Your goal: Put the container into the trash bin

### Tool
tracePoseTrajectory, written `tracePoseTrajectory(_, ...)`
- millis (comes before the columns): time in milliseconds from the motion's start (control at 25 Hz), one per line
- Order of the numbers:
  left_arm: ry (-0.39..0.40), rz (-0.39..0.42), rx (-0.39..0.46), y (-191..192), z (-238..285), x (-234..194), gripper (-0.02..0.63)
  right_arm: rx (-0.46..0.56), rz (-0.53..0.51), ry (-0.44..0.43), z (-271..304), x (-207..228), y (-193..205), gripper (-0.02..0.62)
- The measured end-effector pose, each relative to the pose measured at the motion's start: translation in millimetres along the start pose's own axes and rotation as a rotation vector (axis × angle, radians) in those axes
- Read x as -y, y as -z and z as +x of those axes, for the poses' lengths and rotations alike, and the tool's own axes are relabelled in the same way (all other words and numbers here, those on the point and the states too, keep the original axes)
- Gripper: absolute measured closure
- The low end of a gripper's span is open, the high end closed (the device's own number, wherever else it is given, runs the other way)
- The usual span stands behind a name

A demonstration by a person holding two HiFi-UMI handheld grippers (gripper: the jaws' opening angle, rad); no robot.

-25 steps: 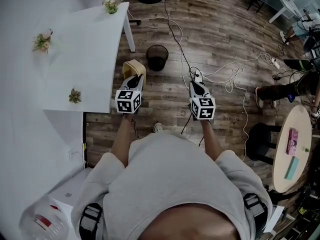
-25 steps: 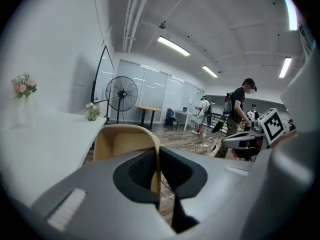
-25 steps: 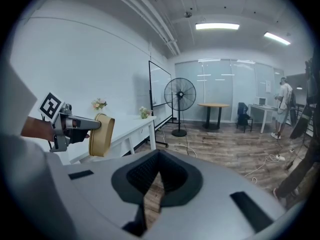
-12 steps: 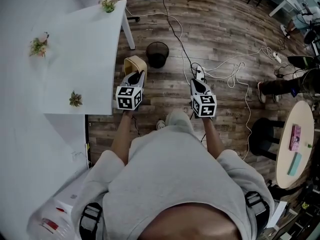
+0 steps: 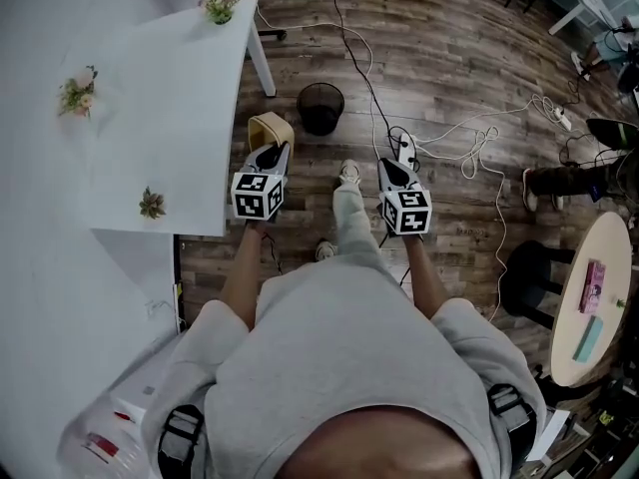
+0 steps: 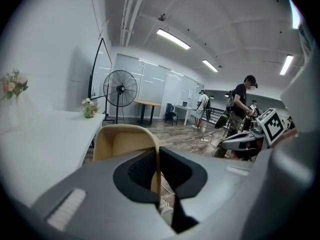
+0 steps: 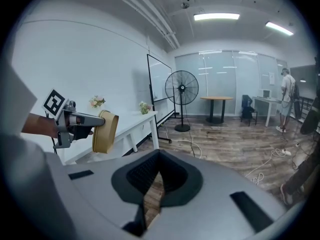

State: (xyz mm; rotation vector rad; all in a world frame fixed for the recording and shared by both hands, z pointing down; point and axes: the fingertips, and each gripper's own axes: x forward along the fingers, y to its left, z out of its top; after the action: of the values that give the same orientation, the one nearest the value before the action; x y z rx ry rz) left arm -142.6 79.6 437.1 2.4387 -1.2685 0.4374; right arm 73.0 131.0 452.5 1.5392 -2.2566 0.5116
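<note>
A tan, open container (image 5: pixel 268 127) hangs over the wood floor beside the white table's corner, gripped by its rim in my left gripper (image 5: pixel 272 149). In the left gripper view the pads close on the container's (image 6: pixel 127 141) thin wall at my left gripper (image 6: pixel 156 156). A black mesh trash bin (image 5: pixel 320 108) stands on the floor just beyond and to the right of the container. My right gripper (image 5: pixel 391 165) is level with the left one, shut with nothing in it (image 7: pixel 159 156). The right gripper view shows the left gripper (image 7: pixel 75 121) carrying the container (image 7: pixel 105 131).
The white table (image 5: pixel 150 98) with small flower pots runs along the left. Cables and a power strip (image 5: pixel 469 148) trail across the floor at right. A stool (image 5: pixel 524 272) and a round table (image 5: pixel 589 297) stand farther right. A standing fan (image 6: pixel 120 89) and people are in the distance.
Both grippers have moved forward towards the trash bin with the container still held. The person's leg has swung forward between the grippers.
</note>
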Motion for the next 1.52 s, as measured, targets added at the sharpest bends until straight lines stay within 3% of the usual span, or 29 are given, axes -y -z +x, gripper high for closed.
tracePoseTrajectory(360,-0.021,-0.014,-0.025,-23.5,65.4,-32.7,0.578,-0.015,0.026,-0.012,64.0,42.8,-22.3,0.581)
tracePoseTrajectory(760,-0.064,-0.067,-0.063,-67.5,150.0,-63.7,0.577,-0.037,0.024,-0.075,147.7,101.7,-80.1,0.581)
tracePoseTrajectory(1520,-0.120,-0.069,-0.089,-141.9,276.5,-128.0,0.578,-0.049,-0.004,-0.146,275.5,184.1,-165.6,0.581)
